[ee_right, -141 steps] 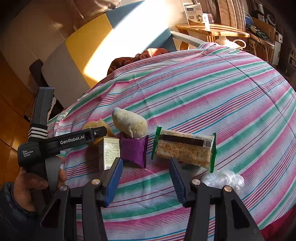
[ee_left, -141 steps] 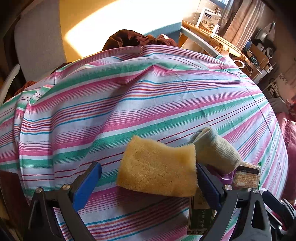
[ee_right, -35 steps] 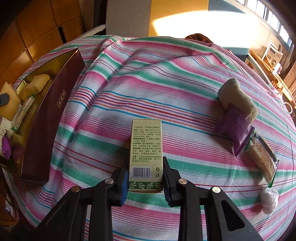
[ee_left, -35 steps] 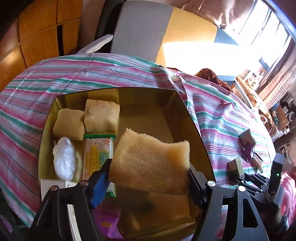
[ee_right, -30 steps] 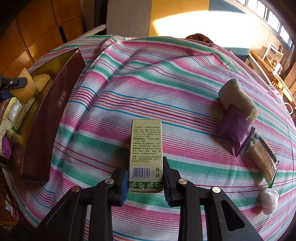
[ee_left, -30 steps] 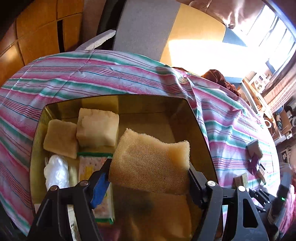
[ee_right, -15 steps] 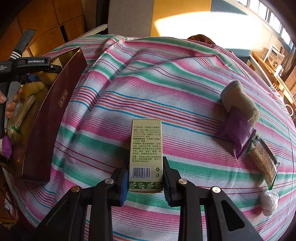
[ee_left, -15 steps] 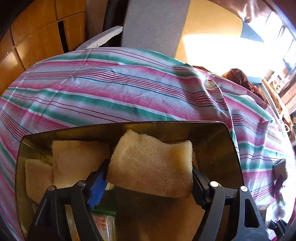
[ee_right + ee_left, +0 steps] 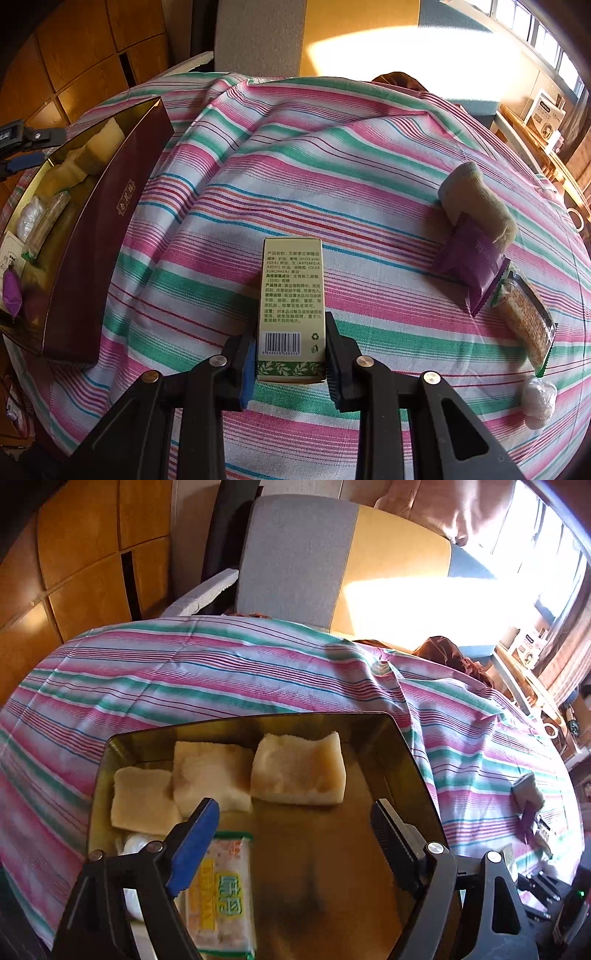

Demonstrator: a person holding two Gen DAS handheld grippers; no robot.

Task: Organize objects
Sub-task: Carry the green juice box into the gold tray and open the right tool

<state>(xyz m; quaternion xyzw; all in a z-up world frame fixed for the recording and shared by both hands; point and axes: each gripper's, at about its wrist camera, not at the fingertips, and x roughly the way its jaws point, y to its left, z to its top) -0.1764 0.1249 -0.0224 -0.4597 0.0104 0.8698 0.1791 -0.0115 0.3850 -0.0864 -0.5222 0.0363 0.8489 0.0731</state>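
Above box (image 9: 402,746), left claw (image 9: 295,812) opening, empty, right claw (image 9: 290,354) clamping carton (image 9: 291,295)

Three pale yellow sponges (image 9: 298,771) lie flat in a row along the far wall of the gold-lined, maroon-sided box (image 9: 107,218), edges touching. Nearer in the box lie a green-edged wafer packet (image 9: 221,893) and a white plastic wad (image 9: 135,845). On the striped tabletop (image 9: 332,177), a pale green carton (image 9: 292,306) lies flat, barcode end nearest. Well apart to its right a beige sock (image 9: 476,201) rests on a purple packet (image 9: 469,262), beside a cracker packet (image 9: 526,317) and a white wad (image 9: 538,400).
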